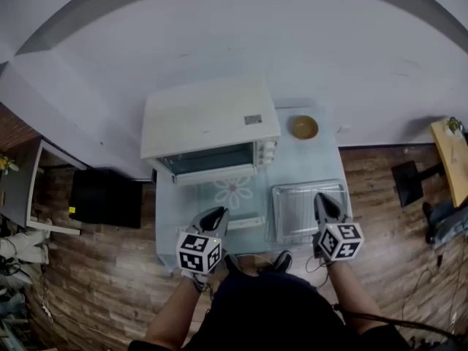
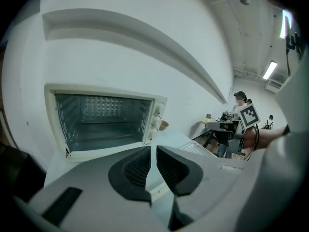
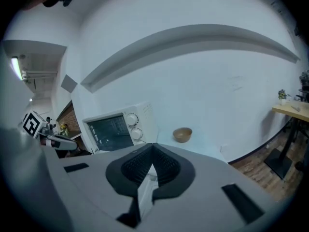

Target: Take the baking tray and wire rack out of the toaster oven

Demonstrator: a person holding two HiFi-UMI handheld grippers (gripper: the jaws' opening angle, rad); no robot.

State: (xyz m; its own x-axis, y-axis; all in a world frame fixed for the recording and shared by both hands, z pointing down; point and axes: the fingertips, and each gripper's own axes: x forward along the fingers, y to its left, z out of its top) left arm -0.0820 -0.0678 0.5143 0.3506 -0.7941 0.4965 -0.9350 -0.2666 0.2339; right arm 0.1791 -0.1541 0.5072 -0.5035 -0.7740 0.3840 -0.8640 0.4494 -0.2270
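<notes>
Left gripper (image 1: 216, 213) and right gripper (image 1: 322, 199) pressed together, empty, right one hiding part of baking tray (image 1: 292, 214)

A brown bowl (image 1: 303, 127) sits right of centre on the pale blue table (image 1: 325, 163); a black cabinet (image 1: 106, 197) stands at middle left; a yellow desk (image 1: 455, 163) meets the right edge.

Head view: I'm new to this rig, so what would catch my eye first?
The white oven stands open at the back of the table. A tray lies front right, by the shut right gripper; the shut left gripper hovers left of it, both empty.
</notes>
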